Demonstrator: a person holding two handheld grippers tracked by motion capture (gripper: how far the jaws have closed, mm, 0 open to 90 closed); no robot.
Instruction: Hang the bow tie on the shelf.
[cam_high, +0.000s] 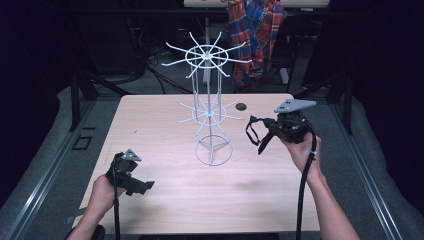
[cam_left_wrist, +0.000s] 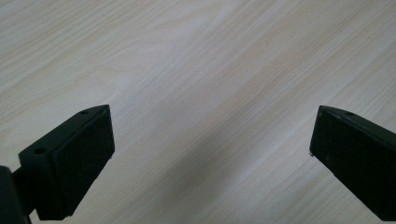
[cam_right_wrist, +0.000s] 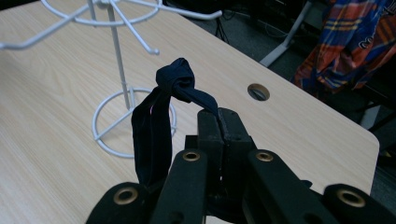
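Observation:
A white wire rack (cam_high: 209, 107) with two tiers of radiating hooks stands on the wooden table (cam_high: 165, 200), its ring base (cam_right_wrist: 114, 133) near my right gripper. My right gripper (cam_right_wrist: 219, 119) is shut on a dark blue knotted fabric loop (cam_right_wrist: 161, 112), which hangs from its jaws; in the high view the loop (cam_high: 252, 131) dangles to the right of the rack above the table. My left gripper (cam_high: 145, 186) rests low at the table's front left, open, with bare wood between its fingers (cam_left_wrist: 81, 154).
A round cable hole (cam_high: 241, 106) sits near the table's far edge. A plaid shirt (cam_high: 256, 35) hangs behind the table. Dark floor and metal rails surround the table.

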